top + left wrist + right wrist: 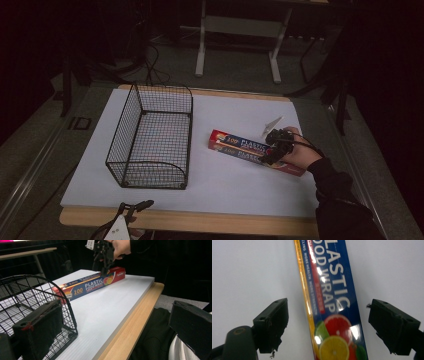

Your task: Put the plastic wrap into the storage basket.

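Observation:
A long red and blue box of plastic food wrap [239,145] lies flat on the white board, right of centre. My right gripper [274,149] hangs just above the box's right half, open, with one jaw on either side of the box [329,290]. In the right gripper view the right gripper [332,323] has nothing touching its pads. My left gripper [136,206] sits low at the table's front edge, open and holding nothing. In the left gripper view the left gripper [115,327] looks past the basket toward the box [87,285] and the right gripper [105,255].
A black wire basket [150,142] stands on the left half of the white board [225,185], with its low rounded end toward the front. The wooden table edge [200,222] runs along the front. A metal desk frame [240,30] stands on the floor behind.

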A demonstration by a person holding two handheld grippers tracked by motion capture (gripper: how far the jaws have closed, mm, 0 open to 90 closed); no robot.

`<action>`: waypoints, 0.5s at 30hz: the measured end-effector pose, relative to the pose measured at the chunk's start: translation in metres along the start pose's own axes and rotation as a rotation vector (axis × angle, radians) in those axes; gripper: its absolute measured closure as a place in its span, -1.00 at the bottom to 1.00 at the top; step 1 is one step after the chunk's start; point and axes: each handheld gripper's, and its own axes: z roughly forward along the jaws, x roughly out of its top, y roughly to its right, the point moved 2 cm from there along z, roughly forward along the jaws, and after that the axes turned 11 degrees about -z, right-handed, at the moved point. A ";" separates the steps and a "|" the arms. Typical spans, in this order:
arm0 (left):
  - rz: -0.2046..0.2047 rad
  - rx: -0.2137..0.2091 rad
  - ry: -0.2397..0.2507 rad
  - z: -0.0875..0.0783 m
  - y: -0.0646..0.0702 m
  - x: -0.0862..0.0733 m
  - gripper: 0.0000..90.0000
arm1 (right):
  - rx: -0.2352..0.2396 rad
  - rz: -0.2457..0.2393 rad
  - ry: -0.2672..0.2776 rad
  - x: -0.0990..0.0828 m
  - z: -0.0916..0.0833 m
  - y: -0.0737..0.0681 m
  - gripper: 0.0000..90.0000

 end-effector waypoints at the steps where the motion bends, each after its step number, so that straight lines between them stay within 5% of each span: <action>1: 0.001 0.001 -0.001 0.000 0.000 0.000 -1.00 | 0.012 -0.002 -0.002 0.002 0.003 0.000 -0.63; 8: -0.002 -0.004 -0.001 0.000 0.000 0.000 -1.00 | 0.041 -0.029 -0.014 0.015 0.014 0.003 -0.42; 15: 0.000 -0.012 -0.007 0.001 0.001 -0.001 -1.00 | 0.061 -0.047 -0.056 0.024 0.023 0.011 -0.42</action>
